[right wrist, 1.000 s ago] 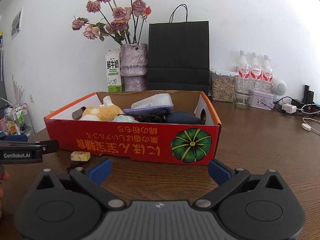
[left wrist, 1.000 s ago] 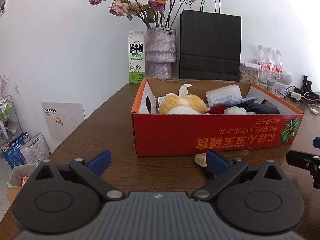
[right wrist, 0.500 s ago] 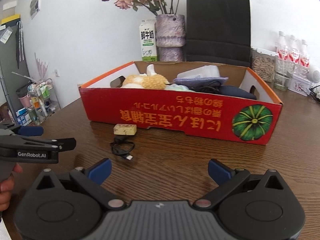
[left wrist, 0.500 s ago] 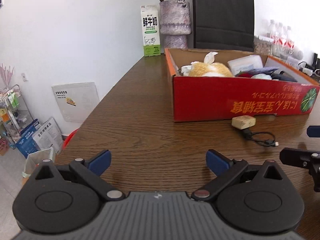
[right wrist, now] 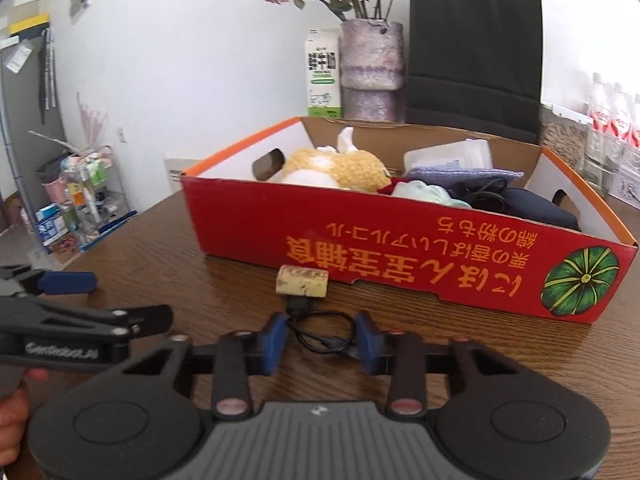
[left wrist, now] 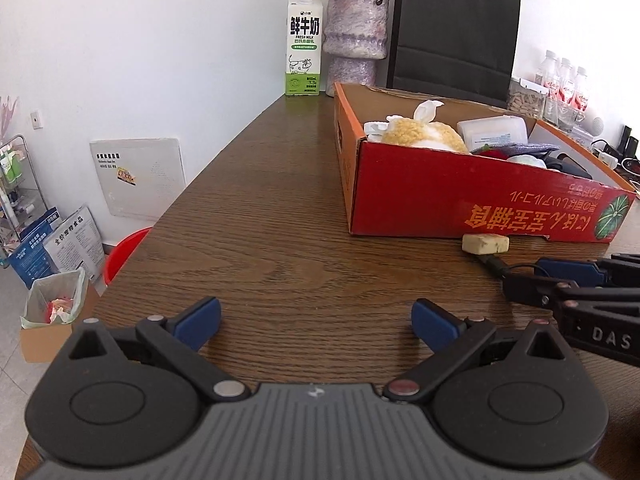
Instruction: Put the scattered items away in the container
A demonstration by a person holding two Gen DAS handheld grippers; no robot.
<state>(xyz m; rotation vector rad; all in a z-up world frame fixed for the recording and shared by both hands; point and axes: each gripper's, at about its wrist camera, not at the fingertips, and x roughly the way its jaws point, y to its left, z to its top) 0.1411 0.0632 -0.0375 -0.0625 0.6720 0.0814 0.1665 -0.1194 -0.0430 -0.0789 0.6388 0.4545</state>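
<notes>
right gripper [right wrist: 320, 342] closing around a black cable [right wrist: 320, 330] in front of the red box [right wrist: 400, 252]

the right view is blurred, so whether the blue pads [right wrist: 274, 340] touch the cable cannot be told; the cable's coil lies between them on the table [left wrist: 280, 240], its plug end at the small yellowish block [right wrist: 302, 280] just beside the box wall. the flowers are cut off in the left view. the left gripper [left wrist: 316, 320] hangs spread wide over bare wood with nothing between its pads. half a second ago the right jaws stood wide, farther back from the cable.
</notes>
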